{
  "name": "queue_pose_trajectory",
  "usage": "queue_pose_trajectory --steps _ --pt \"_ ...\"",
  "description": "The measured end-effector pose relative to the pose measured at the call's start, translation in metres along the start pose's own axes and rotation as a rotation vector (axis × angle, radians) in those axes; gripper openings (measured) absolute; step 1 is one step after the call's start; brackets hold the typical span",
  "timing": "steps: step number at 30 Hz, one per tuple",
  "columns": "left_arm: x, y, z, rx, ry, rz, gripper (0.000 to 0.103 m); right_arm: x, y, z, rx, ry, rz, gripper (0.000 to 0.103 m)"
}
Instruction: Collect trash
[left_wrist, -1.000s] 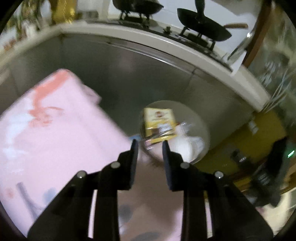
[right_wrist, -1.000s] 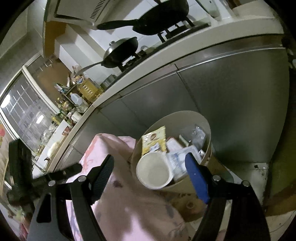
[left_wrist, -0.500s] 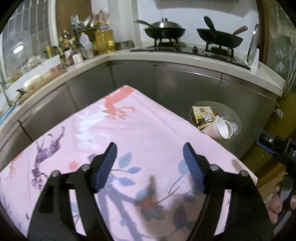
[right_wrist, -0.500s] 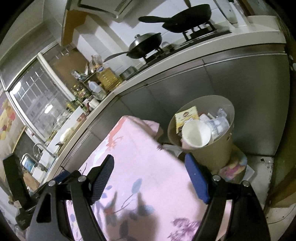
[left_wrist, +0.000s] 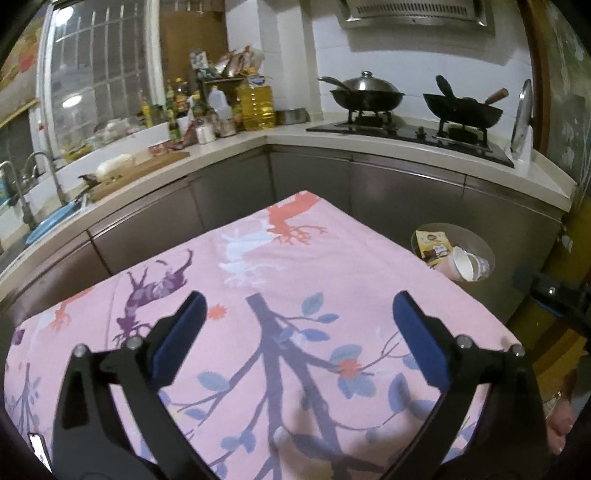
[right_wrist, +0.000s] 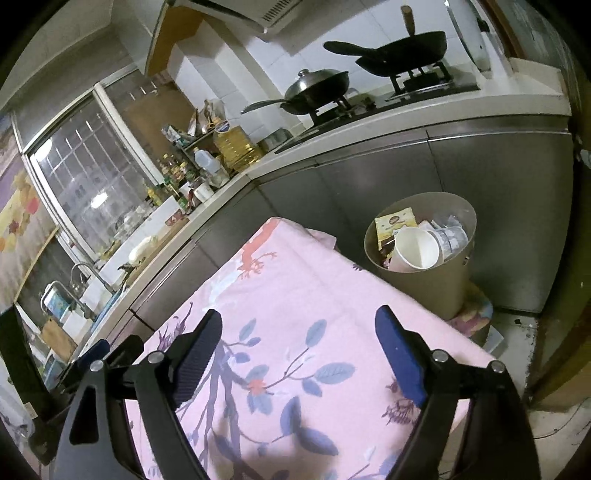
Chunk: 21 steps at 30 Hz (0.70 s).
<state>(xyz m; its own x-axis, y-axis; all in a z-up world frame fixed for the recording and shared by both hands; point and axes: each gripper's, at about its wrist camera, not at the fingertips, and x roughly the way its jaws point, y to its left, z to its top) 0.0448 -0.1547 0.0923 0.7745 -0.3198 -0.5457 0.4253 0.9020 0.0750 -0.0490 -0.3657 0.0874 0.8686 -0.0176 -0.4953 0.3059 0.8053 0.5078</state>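
Note:
A beige round trash bin (right_wrist: 424, 280) stands on the floor past the table's far right corner; it also shows in the left wrist view (left_wrist: 480, 247). In it lie a white paper cup (right_wrist: 415, 251), a yellow packet (right_wrist: 393, 221) and clear plastic wrappers (right_wrist: 448, 230). My left gripper (left_wrist: 299, 314) is open and empty above the pink floral tablecloth (left_wrist: 258, 277). My right gripper (right_wrist: 299, 334) is open and empty above the same cloth (right_wrist: 295, 295), short of the bin.
Grey steel cabinets (left_wrist: 406, 192) with a white counter run behind the table. Two woks (left_wrist: 362, 94) sit on the stove. Bottles and an oil jug (left_wrist: 255, 107) stand in the corner, a sink and tap (left_wrist: 33, 192) at left.
Both grippers pulled back from the bin to above the table. My left gripper went from nearly shut to wide open, and a second cup lies in the bin.

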Motion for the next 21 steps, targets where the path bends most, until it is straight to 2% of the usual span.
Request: queue_pose_trajectory --steps 14,21 --pt "-0.014 0.024 -0.025 -0.044 0.036 0.07 0.097 -0.007 0.036 -0.017 -0.072 0.013 -0.026 0.089" --pt "-0.027 0.054 -0.037 -0.121 0.035 0.144 0.097 0.002 0.074 -0.022 -0.149 0.034 0.044 0.09"
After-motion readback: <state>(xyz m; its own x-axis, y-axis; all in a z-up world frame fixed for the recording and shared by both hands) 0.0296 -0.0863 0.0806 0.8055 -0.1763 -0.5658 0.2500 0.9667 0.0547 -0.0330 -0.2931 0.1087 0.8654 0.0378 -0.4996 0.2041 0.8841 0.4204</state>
